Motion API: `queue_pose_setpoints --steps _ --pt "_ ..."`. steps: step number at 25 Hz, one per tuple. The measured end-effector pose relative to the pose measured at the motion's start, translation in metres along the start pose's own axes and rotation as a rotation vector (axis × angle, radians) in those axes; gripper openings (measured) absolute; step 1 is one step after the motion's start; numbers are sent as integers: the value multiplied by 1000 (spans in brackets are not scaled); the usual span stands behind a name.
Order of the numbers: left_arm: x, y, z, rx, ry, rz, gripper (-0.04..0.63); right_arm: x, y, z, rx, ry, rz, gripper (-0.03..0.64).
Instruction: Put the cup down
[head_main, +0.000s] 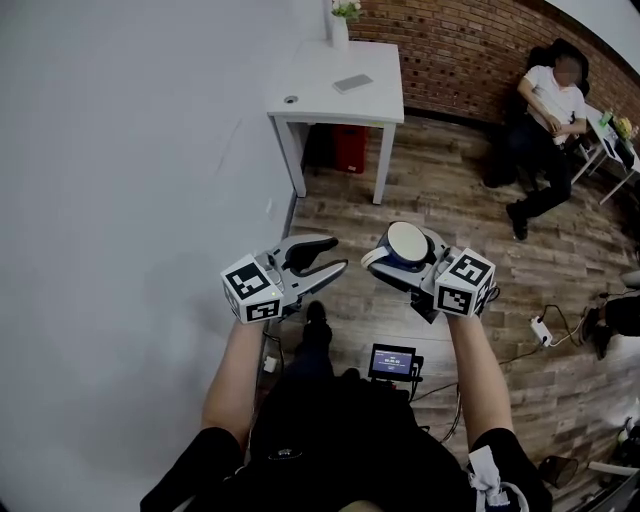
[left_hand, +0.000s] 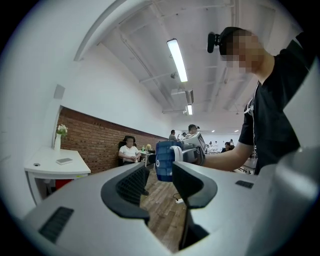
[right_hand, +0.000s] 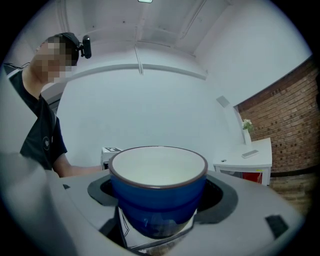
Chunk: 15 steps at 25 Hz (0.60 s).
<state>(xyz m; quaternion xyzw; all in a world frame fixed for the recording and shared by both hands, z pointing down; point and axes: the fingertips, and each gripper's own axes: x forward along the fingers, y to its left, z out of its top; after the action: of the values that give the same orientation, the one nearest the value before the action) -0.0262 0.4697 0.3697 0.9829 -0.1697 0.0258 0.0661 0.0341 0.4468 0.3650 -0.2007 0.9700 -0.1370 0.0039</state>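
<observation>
Pinching blue cup, R claw, base hidden; L claw agape.

No legible text. The left marker cube and right marker cube carry square black-white patterns only. The small screen is too small to read, and the white mark on the cup is unreadable.

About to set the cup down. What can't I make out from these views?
- Cup base: hidden between the jaws in the right gripper view; the head view shows only its mouth.
- Floor right under the cup: covered by the cup and jaws in the head view.
- Vase: cut off by the head view's top edge.
- Round thing on the table: too small to identify in the head view.
</observation>
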Motion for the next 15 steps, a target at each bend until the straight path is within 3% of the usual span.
queue_pose_setpoints --steps 8,15 --pt "10 18 -6 -7 -9 -11 161 8 -17 -3 -2 3 2 416" --pt "26 75 -2 -12 -16 -41 161 35 -66 6 0 6 -22 416"
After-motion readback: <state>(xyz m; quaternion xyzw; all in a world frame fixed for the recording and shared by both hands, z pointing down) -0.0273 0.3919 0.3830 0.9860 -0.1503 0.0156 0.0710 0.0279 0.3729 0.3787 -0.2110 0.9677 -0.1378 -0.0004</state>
